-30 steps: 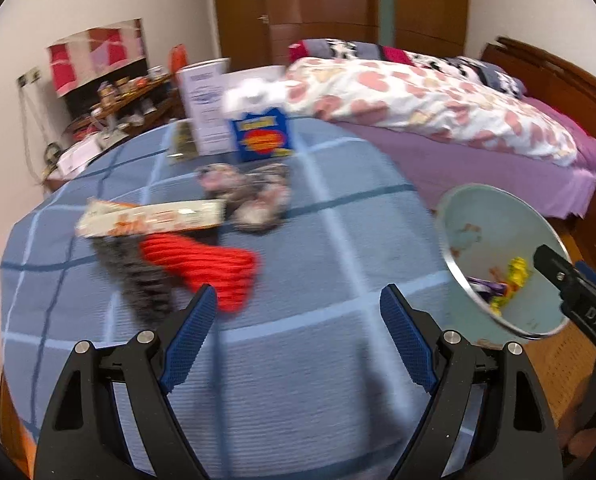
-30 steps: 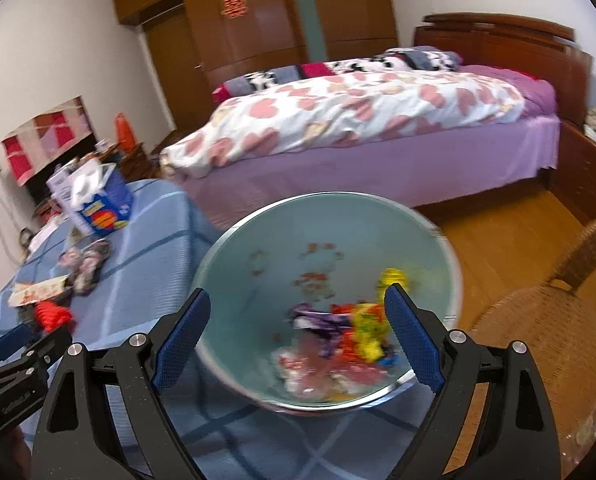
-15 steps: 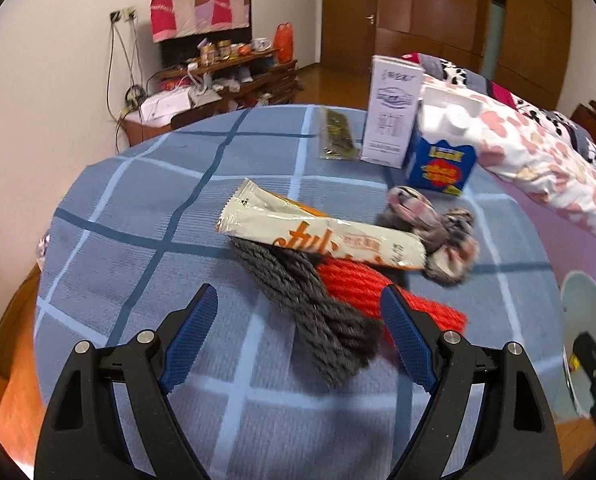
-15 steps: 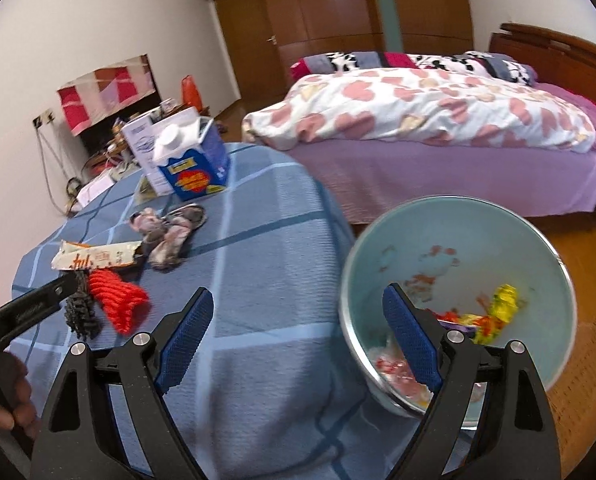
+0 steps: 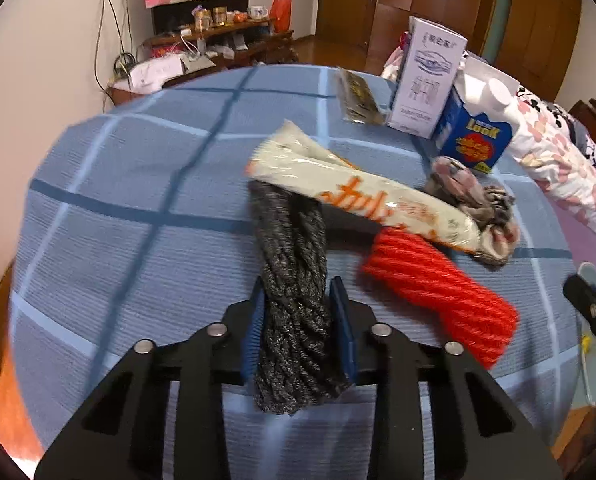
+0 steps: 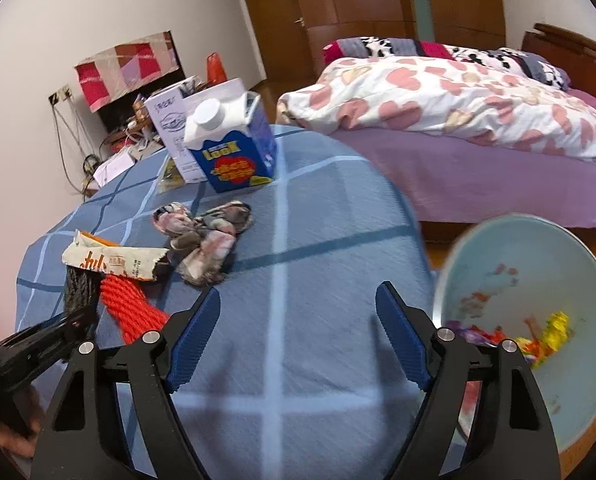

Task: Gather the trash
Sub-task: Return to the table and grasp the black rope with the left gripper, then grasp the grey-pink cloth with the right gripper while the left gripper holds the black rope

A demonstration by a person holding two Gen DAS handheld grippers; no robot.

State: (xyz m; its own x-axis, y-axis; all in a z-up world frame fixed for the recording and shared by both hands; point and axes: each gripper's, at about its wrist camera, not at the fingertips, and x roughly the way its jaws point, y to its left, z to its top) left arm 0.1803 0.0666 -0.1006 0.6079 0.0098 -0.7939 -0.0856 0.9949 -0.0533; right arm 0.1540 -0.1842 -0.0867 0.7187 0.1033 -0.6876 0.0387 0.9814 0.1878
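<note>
My left gripper is shut on a dark grey twisted yarn skein that lies on the blue checked tablecloth. A white and orange snack wrapper lies across the skein's far end and over a red yarn skein. A crumpled patterned cloth lies beyond. My right gripper is open and empty above the cloth, left of a pale blue trash bin holding colourful wrappers. The left gripper shows at the right wrist view's left edge.
A blue milk carton, a white box and a dark packet stand at the table's far side. A bed with a heart-patterned quilt lies beyond the table. A cluttered shelf stands by the wall.
My left gripper has moved forward and closed on the grey yarn skein. My right gripper has swung left, so the bin now sits at its right.
</note>
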